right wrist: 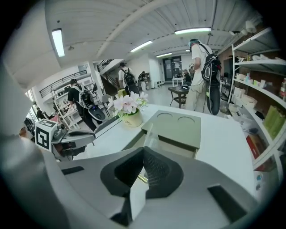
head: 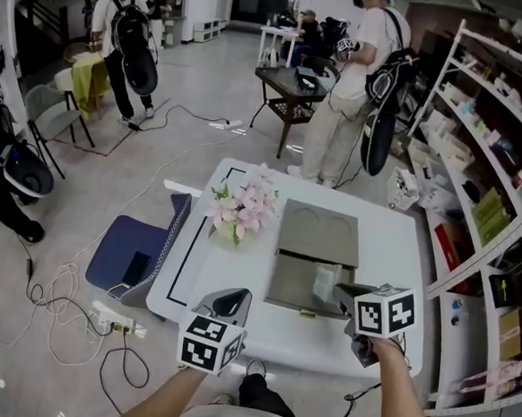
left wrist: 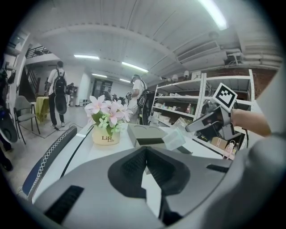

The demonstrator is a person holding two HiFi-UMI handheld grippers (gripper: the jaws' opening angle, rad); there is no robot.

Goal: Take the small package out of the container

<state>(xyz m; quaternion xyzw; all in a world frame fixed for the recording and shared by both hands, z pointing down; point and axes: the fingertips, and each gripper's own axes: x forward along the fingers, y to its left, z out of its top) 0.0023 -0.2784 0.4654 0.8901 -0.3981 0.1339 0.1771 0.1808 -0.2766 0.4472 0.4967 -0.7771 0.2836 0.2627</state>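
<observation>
Left gripper view: "Life" flower pot [left wrist: 106,137]

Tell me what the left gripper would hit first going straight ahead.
Likely the olive box, dead ahead of the left gripper; the small package in the right gripper hangs slightly right. Depth is unclear.

I see a white table [head: 393,249] with a black outline marked on its top. A pot of pink flowers [head: 243,212] stands on it, with an olive-grey container [head: 317,239] just beside, its drawer open toward the near edge.
</observation>
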